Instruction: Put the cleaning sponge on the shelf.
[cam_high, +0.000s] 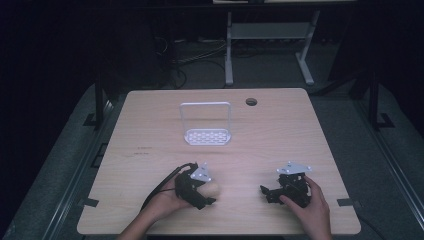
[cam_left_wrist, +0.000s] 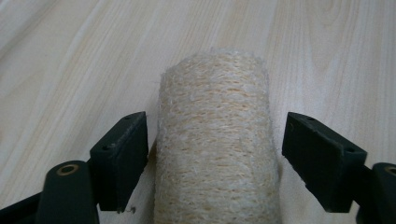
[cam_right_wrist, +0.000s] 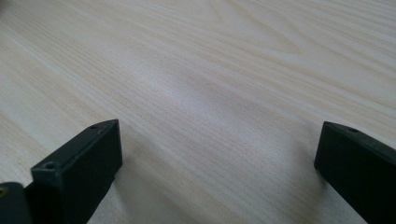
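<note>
High view looks forward-down over whole worktop (cam_high: 150, 130); both gripper views sit low, close, sharing its wood surface.

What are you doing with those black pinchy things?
A person sits at a wooden table with a gripper in each hand. The left gripper has its jaws on either side of a pale, fuzzy loofah roll lying on the table, with a gap on one side, so it isn't squeezed yet. The right gripper is open over bare wood. A white rack stands further back.
</note>
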